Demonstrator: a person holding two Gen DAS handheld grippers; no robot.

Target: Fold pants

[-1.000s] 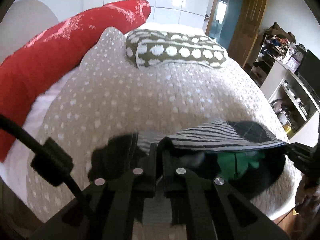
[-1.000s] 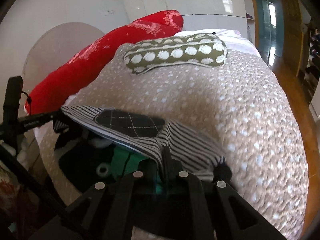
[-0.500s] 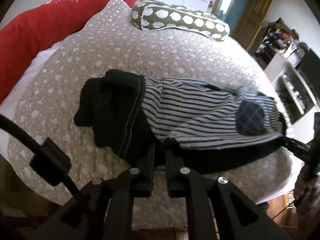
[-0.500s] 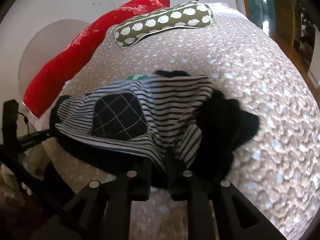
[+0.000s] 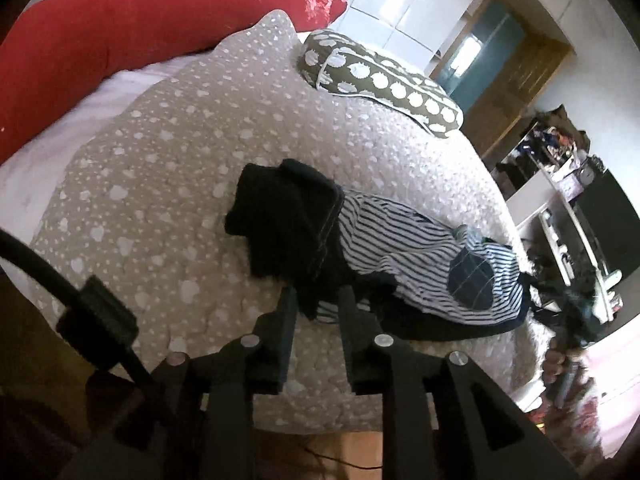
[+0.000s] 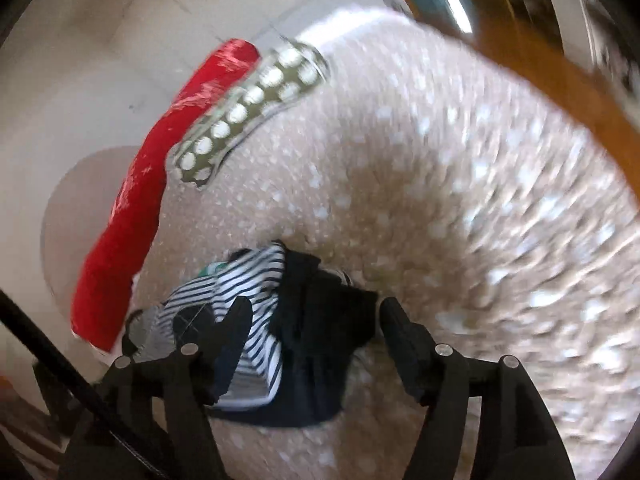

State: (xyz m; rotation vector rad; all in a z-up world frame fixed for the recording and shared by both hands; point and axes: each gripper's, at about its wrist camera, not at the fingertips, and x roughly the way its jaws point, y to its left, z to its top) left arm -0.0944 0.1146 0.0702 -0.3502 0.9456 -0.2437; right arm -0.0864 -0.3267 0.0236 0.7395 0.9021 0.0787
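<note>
Your left wrist view is sharp and daylit, with glare on the white wall (image 5: 400, 4) behind the bed (image 5: 160, 184) and the bright doorway (image 5: 472, 52) washed out. Your right wrist view is smeared by motion blur, worst across the spotted cover (image 6: 500, 200) at right. Both views bend strongly at the rim and darken to black corners; the dark pants (image 5: 288, 224) lose detail in shadow.
</note>
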